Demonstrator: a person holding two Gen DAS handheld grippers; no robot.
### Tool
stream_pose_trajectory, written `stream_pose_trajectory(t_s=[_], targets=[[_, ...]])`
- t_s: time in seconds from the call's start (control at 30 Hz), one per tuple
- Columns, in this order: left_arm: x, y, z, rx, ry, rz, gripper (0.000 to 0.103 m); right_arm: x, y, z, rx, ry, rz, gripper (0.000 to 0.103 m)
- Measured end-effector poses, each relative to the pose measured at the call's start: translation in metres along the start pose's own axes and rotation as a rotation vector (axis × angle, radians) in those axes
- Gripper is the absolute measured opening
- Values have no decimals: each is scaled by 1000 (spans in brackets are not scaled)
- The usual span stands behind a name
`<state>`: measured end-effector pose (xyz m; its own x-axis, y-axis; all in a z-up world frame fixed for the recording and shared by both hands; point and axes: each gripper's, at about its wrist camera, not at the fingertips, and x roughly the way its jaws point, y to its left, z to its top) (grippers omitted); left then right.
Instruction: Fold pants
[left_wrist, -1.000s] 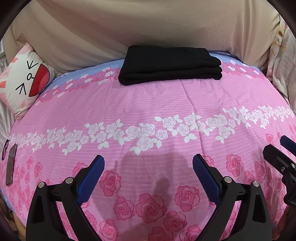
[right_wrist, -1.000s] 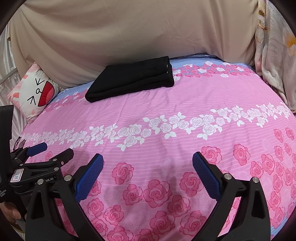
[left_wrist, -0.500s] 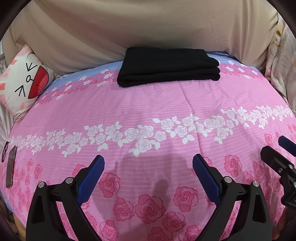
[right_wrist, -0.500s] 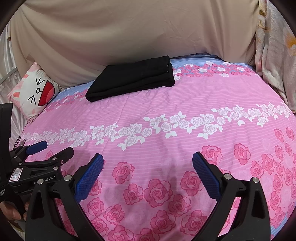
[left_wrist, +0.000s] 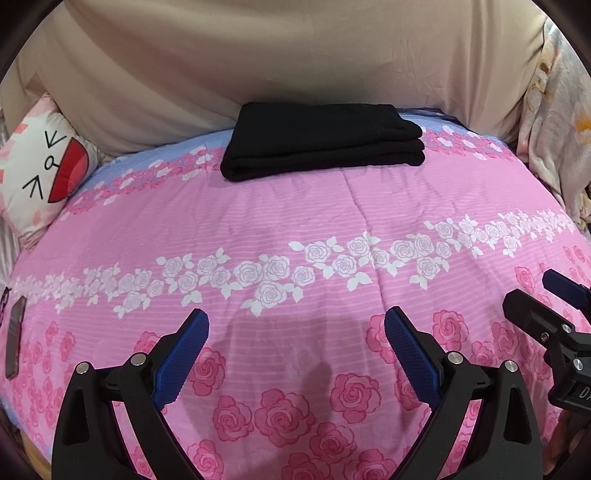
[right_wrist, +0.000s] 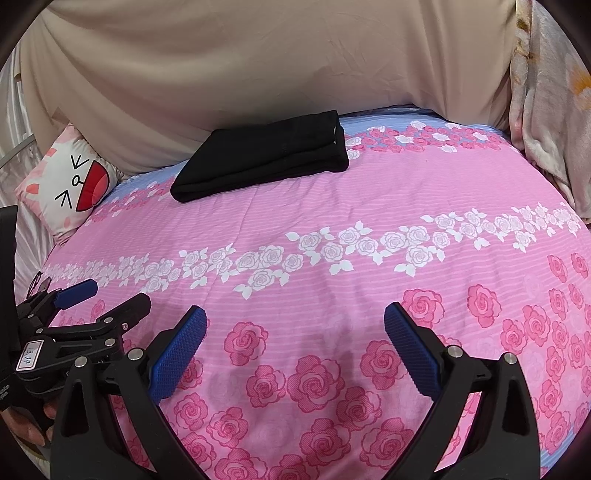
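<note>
Black pants (left_wrist: 321, 138) lie folded into a neat stack at the far edge of the pink rose bedspread (left_wrist: 295, 214); they also show in the right wrist view (right_wrist: 266, 155). My left gripper (left_wrist: 295, 347) is open and empty, low over the near part of the bed, far from the pants. My right gripper (right_wrist: 295, 347) is open and empty too, beside the left one. The right gripper shows at the right edge of the left wrist view (left_wrist: 546, 306), and the left gripper shows at the left edge of the right wrist view (right_wrist: 107, 299).
A white cat-face pillow (left_wrist: 40, 170) leans at the far left. A beige cloth (left_wrist: 295, 62) covers the wall behind the bed. A floral blanket (left_wrist: 561, 122) hangs at the right. A dark phone (left_wrist: 14, 336) lies at the bed's left edge.
Both grippers have drifted slightly back and the views have tilted a little. The folded pants have not moved. Both grippers stay open.
</note>
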<state>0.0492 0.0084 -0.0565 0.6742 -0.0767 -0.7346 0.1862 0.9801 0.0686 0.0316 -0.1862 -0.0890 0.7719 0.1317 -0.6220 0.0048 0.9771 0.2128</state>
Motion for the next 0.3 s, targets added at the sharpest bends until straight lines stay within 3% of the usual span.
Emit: stream_pose_trajectory(t_s=[0.13,0.3], targets=[[3,-2,2,26,8,67,95,0,-1,0,3,-2,-1,95],[4,3,1,12,19,53,95,-1,-2,0,3,-6,2,95]])
